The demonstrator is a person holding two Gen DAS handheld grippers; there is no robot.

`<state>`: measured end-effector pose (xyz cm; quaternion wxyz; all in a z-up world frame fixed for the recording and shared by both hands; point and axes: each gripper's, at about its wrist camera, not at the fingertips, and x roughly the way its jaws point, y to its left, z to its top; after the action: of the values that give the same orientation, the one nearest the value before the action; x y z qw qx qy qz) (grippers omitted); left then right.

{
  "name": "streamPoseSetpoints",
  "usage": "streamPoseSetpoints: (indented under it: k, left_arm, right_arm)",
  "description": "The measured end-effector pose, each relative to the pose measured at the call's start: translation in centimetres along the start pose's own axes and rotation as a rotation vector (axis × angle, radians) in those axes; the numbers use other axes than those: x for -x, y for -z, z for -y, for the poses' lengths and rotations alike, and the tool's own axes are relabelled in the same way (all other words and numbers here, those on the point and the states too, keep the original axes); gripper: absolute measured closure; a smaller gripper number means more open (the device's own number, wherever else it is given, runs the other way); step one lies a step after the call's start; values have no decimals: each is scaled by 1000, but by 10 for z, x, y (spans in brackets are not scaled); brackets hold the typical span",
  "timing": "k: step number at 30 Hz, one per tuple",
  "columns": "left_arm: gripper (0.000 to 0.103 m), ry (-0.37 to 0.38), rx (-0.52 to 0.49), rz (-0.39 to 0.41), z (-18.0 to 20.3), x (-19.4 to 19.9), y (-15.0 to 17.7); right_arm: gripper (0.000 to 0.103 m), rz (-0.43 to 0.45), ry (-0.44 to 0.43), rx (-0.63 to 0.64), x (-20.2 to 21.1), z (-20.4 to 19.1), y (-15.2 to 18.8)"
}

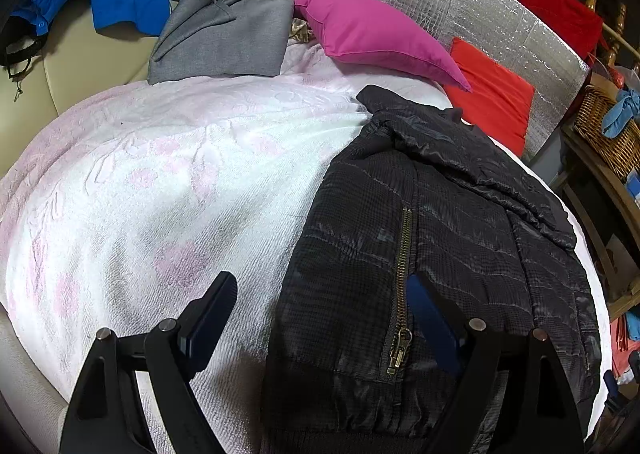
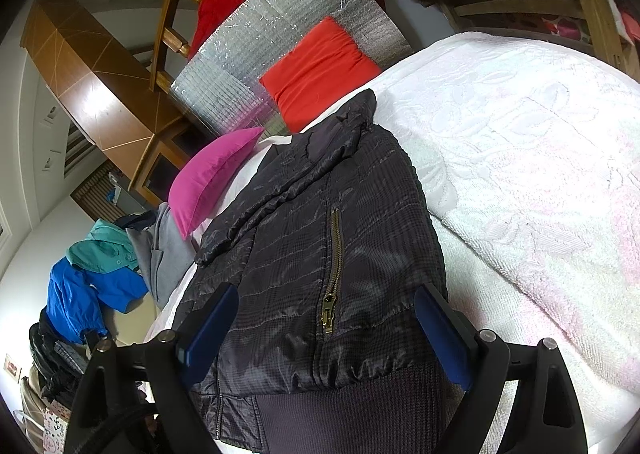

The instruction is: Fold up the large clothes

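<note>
Wooden cabinet (image 2: 92, 86), silver foil panel (image 1: 480, 14), wicker basket (image 1: 608, 130).

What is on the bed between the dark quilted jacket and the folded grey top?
Only the bare white-and-pink bedspread lies between the dark quilted jacket and the folded grey top, shown in the left wrist view.

A dark quilted jacket (image 1: 440, 238) with a brass pocket zip (image 1: 402, 286) lies folded into a compact block, ribbed hem nearest, collar at the far end, on the bed's right side.
</note>
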<state>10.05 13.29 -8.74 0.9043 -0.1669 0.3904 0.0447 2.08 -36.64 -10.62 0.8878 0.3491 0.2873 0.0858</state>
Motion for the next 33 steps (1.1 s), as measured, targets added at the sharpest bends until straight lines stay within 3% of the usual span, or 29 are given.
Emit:
streamPoseSetpoints:
  k: [13,25,29,33]
  left_arm:
    - [16,28,40,19,-6,3,-1]
    - [16,107,112,35,-20,6,-2]
    - [16,131,142,37,-25,6,-3]
    - [16,159,154,38,-28,6,-3]
  right_arm:
    - [11,-25,12,10,-6,-2,-1]
    - [11,-69,98,61,-18,-12,1]
    - [11,-87,128,108,-24,-29,0]
    - [11,-111,83,217,-45,-78,-9]
